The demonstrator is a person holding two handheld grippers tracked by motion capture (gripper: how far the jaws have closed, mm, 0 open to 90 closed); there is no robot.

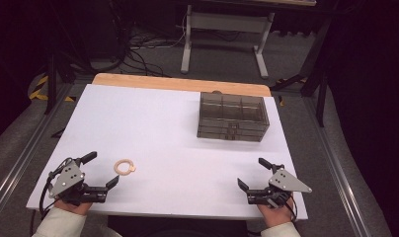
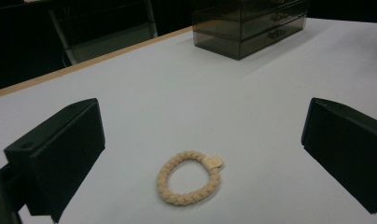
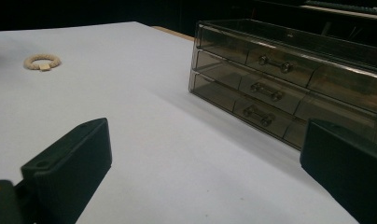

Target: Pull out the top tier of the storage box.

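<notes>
Facing the braided hair tie (image 2: 190,178), your left hand-held gripper (image 1: 101,169) stood with jaws spread wide, the tie flat on the bench (image 1: 178,128) just ahead between them; your right hand-held gripper (image 1: 251,173), also agape, sat well apart.

A beige braided hair tie (image 2: 190,178) lies on the white tabletop (image 1: 158,123) near a smoky-grey translucent plastic drawer box (image 1: 232,116).

Beige hair tie (image 1: 124,166) between left claw (image 1: 101,170) jaws, apparently untouched.
</notes>
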